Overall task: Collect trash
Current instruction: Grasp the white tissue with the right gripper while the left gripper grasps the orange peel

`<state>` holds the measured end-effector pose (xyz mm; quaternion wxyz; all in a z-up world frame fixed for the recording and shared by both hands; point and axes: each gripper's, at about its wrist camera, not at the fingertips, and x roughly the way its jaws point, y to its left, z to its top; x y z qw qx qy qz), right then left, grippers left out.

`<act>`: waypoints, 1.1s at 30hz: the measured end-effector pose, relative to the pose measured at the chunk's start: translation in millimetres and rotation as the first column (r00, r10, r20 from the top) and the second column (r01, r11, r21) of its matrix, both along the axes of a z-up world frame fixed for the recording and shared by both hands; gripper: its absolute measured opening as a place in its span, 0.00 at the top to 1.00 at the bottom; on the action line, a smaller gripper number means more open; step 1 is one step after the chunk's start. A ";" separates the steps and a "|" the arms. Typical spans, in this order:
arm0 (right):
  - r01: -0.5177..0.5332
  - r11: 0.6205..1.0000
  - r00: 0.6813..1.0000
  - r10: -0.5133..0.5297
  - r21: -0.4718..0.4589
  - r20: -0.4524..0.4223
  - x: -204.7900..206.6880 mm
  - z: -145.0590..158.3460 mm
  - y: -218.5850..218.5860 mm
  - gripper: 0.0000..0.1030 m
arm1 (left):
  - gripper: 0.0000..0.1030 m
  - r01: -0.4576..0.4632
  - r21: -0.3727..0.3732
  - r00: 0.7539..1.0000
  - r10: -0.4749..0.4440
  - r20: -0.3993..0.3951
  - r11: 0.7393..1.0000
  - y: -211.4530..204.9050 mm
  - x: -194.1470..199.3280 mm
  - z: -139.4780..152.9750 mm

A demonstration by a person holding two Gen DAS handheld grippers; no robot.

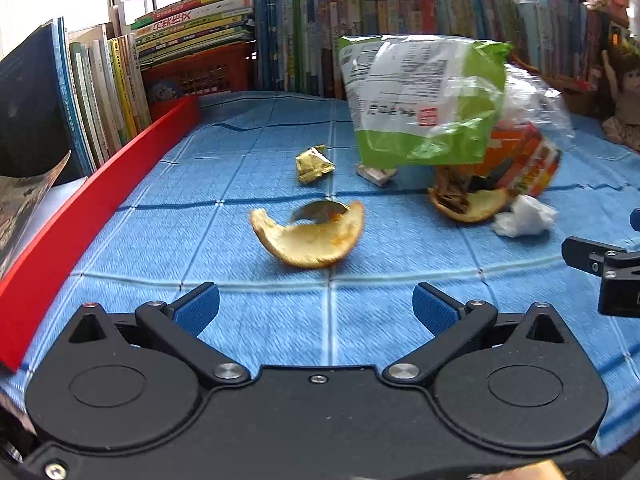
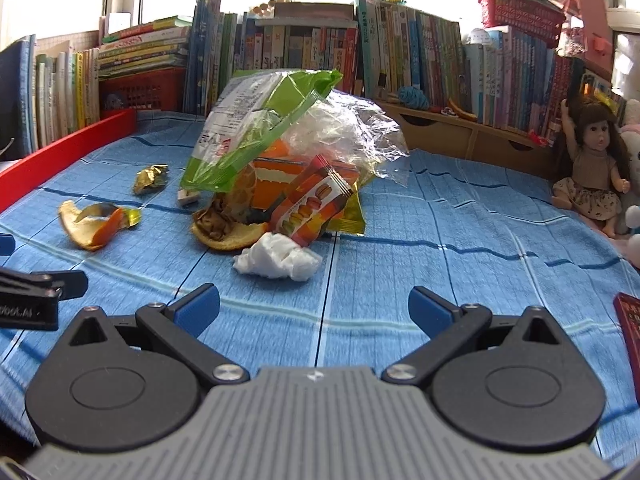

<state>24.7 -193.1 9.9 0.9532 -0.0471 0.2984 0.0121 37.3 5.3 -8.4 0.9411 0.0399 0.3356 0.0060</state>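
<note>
A heap of trash lies on the blue cloth [image 1: 240,168]. An orange peel [image 1: 310,236] sits just ahead of my open left gripper [image 1: 316,306], nothing between the fingers. Behind it are a gold wrapper [image 1: 313,163], a green snack bag [image 1: 420,96] and a second peel [image 1: 468,202]. In the right wrist view my right gripper [image 2: 314,306] is open and empty, a short way before a crumpled white tissue [image 2: 278,258]. A macaron wrapper [image 2: 310,208], the green bag [image 2: 256,128], clear plastic [image 2: 348,128], the gold wrapper [image 2: 150,178] and the near peel [image 2: 90,226] lie beyond.
A red board [image 1: 92,208] edges the cloth on the left, with books [image 1: 100,92] behind it. Book rows [image 2: 420,48] and a wooden drawer unit [image 2: 460,132] line the back. A doll [image 2: 592,168] sits at the right. A red book corner [image 2: 630,332] lies near right.
</note>
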 end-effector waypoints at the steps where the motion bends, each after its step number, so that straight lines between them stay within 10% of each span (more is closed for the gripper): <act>1: 0.000 1.000 1.000 0.000 0.007 -0.010 5.8 -0.9 -0.1 0.00 | 0.00 -0.007 -0.005 1.000 0.007 -0.004 1.000 1.9 6.1 -0.5; 9: -0.055 0.996 0.996 0.060 0.068 -0.064 50.6 -10.6 0.7 0.00 | 0.06 -0.016 -0.181 1.000 0.015 -0.005 0.983 27.1 43.9 -5.5; 28: -0.025 0.995 0.991 0.036 0.092 -0.129 80.7 -41.0 -2.4 0.00 | 0.26 -0.011 -0.111 0.999 0.006 -0.043 0.994 15.9 63.4 -23.4; 33: -0.024 0.994 0.989 0.039 0.104 -0.143 84.0 -37.6 -3.2 0.04 | 0.52 -0.004 -0.153 1.000 0.001 -0.019 0.988 20.3 58.4 -19.2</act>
